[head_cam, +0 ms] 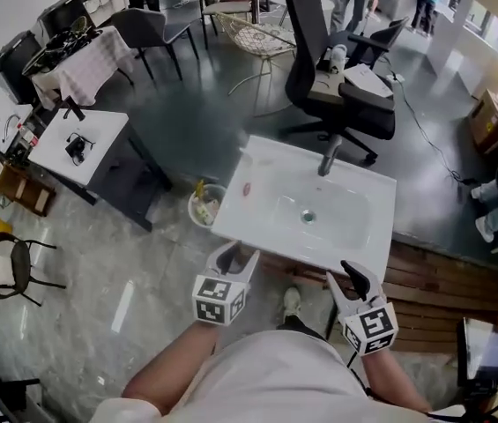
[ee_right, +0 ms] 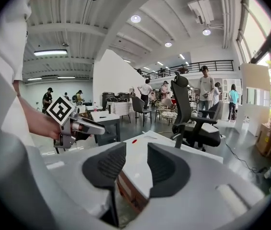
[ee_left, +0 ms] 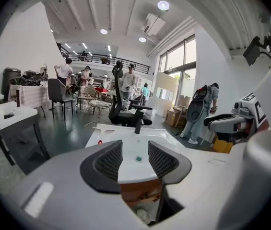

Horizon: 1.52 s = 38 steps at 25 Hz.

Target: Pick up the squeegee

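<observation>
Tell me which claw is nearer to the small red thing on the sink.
Left. The left claw is at the sink's near edge, almost in line with the red thing; the right claw is farther along that edge.

Centre frame, sink (head_cam: 354, 229) is showing glossy white w/ black faucet (head_cam: 329, 155) & small red spot (head_cam: 247, 189) at upper left. Office chair (head_cam: 306, 51), top centre, is looking black. Floor (head_cam: 125, 298) is reading pale marbled grey lower left. Left gripper (head_cam: 234, 258) & right gripper (head_cam: 354, 278) are wearing blk-&-wht square-marker cubes.
</observation>
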Motion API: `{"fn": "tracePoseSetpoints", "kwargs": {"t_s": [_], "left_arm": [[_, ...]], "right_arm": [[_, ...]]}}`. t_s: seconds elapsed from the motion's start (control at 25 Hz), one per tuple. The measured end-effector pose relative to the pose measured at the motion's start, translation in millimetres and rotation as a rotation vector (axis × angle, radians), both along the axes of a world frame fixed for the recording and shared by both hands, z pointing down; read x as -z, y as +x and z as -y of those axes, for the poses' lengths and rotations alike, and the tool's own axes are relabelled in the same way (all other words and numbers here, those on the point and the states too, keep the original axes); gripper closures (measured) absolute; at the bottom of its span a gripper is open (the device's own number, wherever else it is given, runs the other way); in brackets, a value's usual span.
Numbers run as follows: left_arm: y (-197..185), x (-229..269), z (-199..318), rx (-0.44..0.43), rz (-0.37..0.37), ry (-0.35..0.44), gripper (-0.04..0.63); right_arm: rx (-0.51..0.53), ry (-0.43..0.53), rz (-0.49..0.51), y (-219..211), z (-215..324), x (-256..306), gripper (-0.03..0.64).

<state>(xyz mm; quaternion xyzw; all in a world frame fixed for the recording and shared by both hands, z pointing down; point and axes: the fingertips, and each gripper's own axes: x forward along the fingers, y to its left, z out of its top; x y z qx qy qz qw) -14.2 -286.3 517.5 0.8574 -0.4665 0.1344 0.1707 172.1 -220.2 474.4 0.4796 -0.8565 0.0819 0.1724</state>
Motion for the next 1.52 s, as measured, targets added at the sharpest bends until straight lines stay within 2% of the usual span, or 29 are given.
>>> {"fn": "tracePoseSetpoints", "kwargs": {"t_s": [0.16,0.32,0.68,0.84,0.96,1.12,1.32,1.4,1.52], "left_arm": [[8.6,-20.4,69.9,0.08,0.062,-0.015,0.414],[17.5,-44.0,131.5,0.146,0.092,-0.047,0.41],[18.5,-107.6,255.3,0.239,0.216,-0.093,0.399],[14.3,-133.8,294.7,0.246,0.274,-0.126,0.399],[12.1,-152.0,315.1,0.24,0.313,-0.145,0.399],[11.8,-170.7,326.7,0.245,0.306,-0.182,0.402],[11.7,-185.3,337.0,0.253,0.328,-0.211,0.442],[11.9,-189.8,337.7,0.249,0.349,-0.219,0.486],[12.6,-189.3,337.4,0.241,0.368,-0.22,0.488]], "right_arm": [[0.022,-0.016,0.007,37.5,47.2,-2.6,0.492],[0.027,-0.077,0.01,76.6,74.1,-18.8,0.492],[-0.034,-0.154,0.008,153.9,114.6,-41.8,0.492],[-0.054,-0.19,-0.003,173.6,125.7,-49.5,0.492],[-0.057,-0.222,0.007,181.5,133.9,-57.2,0.492],[-0.068,-0.25,0.011,188.8,142.0,-63.5,0.492],[-0.058,-0.268,0.02,189.9,150.6,-69.8,0.492],[-0.054,-0.278,0.019,189.6,151.5,-71.2,0.492],[-0.047,-0.287,0.015,188.6,151.0,-72.4,0.492]]}}
